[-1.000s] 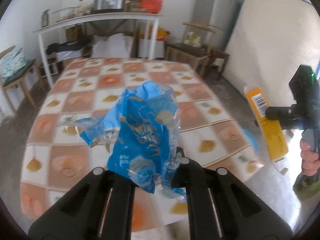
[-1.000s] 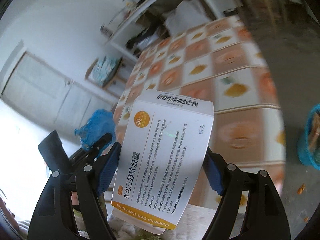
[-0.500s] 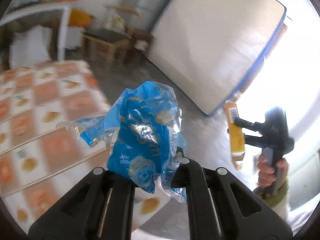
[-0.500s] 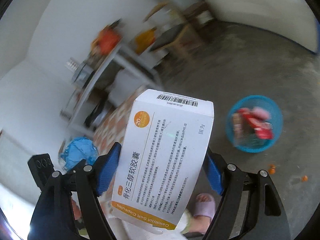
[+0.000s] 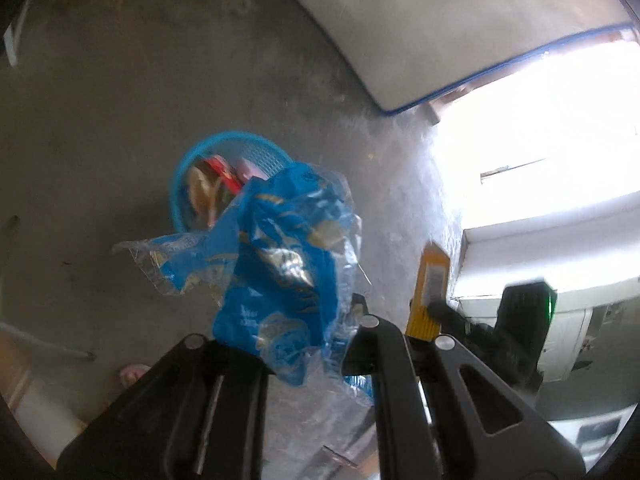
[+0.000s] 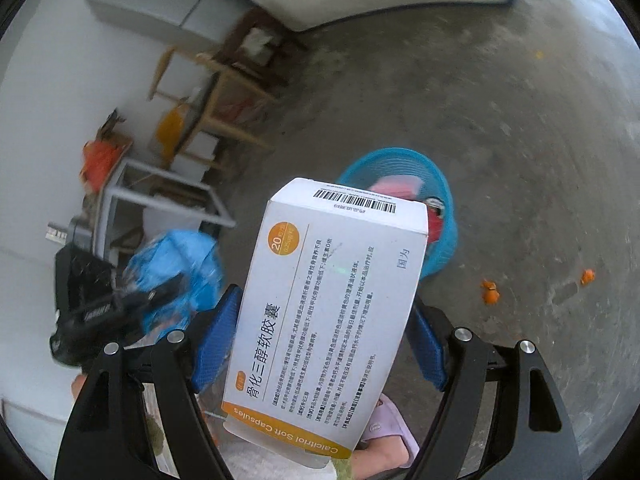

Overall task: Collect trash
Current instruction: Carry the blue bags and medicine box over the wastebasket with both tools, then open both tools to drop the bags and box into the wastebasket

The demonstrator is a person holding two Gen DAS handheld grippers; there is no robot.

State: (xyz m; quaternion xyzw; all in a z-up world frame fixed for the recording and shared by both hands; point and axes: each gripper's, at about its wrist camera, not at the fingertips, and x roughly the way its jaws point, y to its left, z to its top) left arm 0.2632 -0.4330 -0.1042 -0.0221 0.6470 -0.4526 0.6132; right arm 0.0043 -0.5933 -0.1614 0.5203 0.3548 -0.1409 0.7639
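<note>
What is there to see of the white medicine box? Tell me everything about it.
The white medicine box is a flat carton, seemingly cardboard, with an orange band reading "Calcitriol Soft Capsules", an orange circle marked 20, Chinese print and a barcode on its far end. It looks intact. The right gripper is shut on it, blue pads pressing its long sides, barcode end tilted away toward the floor. The left wrist view shows its orange narrow side.

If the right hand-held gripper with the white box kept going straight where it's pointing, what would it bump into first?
Probably the blue basket on the floor. The right hand-held gripper holds the white medicine box aimed down toward it, and nothing shows in between. How far off the basket lies is hard to judge.
</note>
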